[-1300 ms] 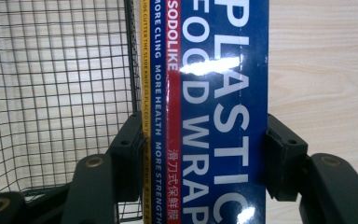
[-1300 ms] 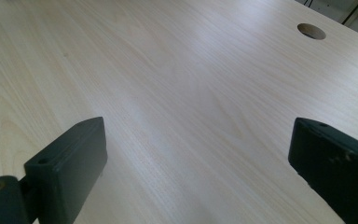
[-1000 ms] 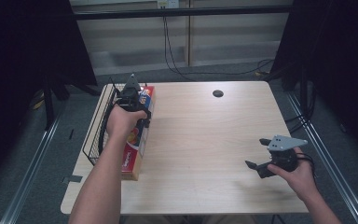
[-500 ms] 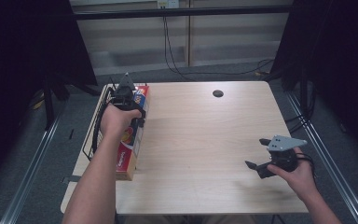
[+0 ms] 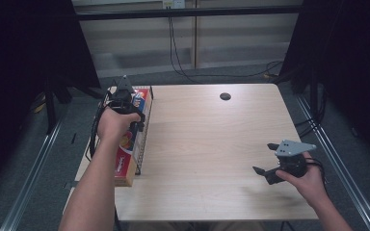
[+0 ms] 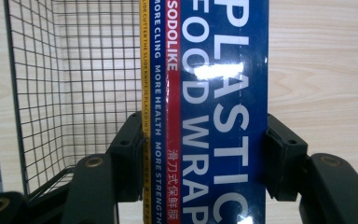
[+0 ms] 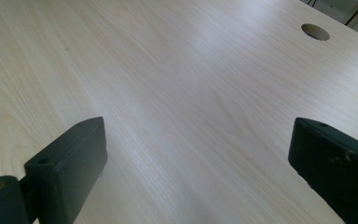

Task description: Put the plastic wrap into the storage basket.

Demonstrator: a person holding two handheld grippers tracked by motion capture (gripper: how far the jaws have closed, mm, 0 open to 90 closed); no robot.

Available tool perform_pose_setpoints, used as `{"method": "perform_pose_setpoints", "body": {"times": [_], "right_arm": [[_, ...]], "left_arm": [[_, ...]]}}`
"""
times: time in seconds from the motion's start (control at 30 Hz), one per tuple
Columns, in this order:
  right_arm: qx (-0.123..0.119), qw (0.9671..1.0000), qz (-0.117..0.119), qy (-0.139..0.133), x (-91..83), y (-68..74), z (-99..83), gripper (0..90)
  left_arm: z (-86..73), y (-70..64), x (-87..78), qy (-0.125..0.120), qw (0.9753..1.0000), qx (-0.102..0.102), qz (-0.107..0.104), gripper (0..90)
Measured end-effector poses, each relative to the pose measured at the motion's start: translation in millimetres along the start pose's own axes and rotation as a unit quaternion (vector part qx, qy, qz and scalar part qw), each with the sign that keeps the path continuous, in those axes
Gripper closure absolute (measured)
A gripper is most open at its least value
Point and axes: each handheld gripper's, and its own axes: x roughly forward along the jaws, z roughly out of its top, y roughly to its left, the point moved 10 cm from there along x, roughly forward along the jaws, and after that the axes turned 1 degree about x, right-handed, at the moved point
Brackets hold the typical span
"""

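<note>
Plastic wrap box [image 6: 214, 112], clamped in left hand-held gripper [image 6: 205, 154]

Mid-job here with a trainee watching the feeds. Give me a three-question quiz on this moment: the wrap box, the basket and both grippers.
1. True or false: the left gripper is shut on the plastic wrap box.
2. Where is the wire basket?
A. at the table's left edge, beside the box
B. at the table's middle
C. under the right gripper
3. Fill in: the right gripper hangs with its fingers ____ above bare table.

Key
1. True: a finger presses each long side of the box.
2. A.
3. Open: nothing lies between them.
</note>
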Motion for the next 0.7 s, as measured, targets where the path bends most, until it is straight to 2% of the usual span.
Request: {"method": "perform_pose_setpoints", "body": {"times": [0.43,0.53,0.7], "right_arm": [[0.001,1.0000,0.000,-0.001,0.6,0.4,0.0,4.0],[0.001,1.0000,0.003,0.000,0.7,0.7,-0.2,4.0],[0.002,1.0000,0.001,-0.003,0.5,0.1,0.4,4.0]], "left_arm": [[-0.2,11.3,-1.4,-0.004,0.9999,-0.009,0.006,43.0],[-0.3,14.5,-1.2,-0.003,0.9999,-0.003,0.009,43.0],[-0.7,17.8,0.0,-0.004,0.9999,-0.010,0.010,43.0]]}}
